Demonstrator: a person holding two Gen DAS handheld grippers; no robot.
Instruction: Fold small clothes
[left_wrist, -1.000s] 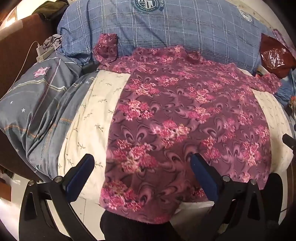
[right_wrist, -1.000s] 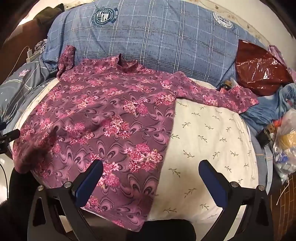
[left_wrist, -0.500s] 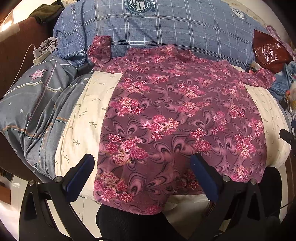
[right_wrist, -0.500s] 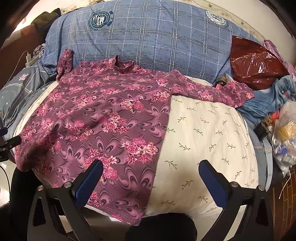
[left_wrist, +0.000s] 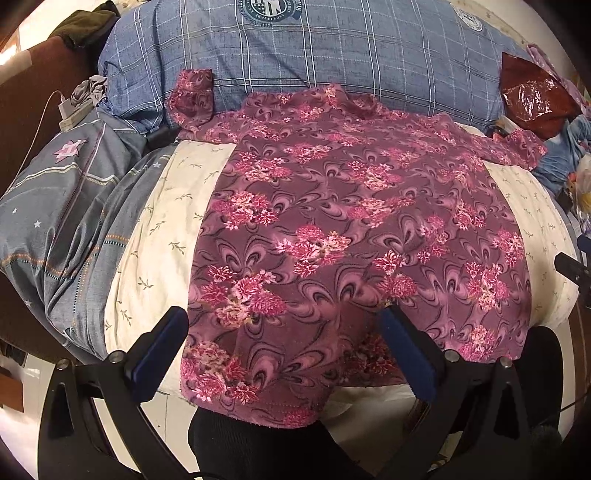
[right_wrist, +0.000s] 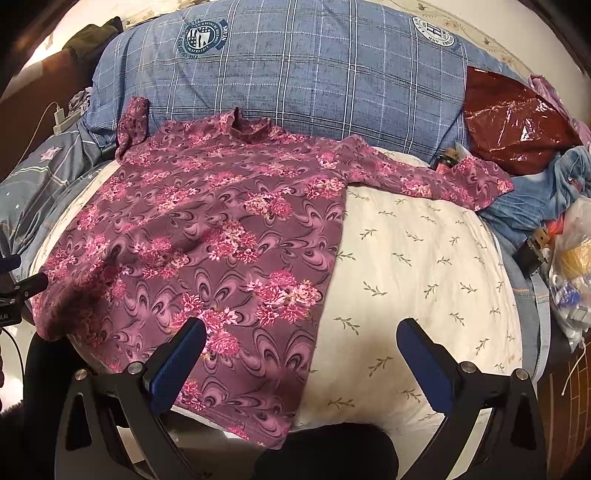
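A purple long-sleeved top with pink flowers (left_wrist: 351, 229) lies spread flat on a cream leaf-print bed cover (left_wrist: 155, 236), collar toward the blue plaid pillow. Its hem hangs over the bed's near edge. It also shows in the right wrist view (right_wrist: 207, 236), with its right sleeve (right_wrist: 443, 177) stretched out sideways. My left gripper (left_wrist: 284, 350) is open and empty above the hem's left part. My right gripper (right_wrist: 301, 354) is open and empty above the top's right side edge near the hem.
A blue plaid pillow (right_wrist: 295, 74) lies across the back. A grey star-print quilt (left_wrist: 55, 206) is bunched at the left. A dark red plastic bag (right_wrist: 517, 118), blue jeans (right_wrist: 535, 199) and a clear bag of items (right_wrist: 572, 277) sit at the right.
Both grippers have drawn back and risen slightly, so more of the top and bed show. The top has settled flatter. Both stay open.
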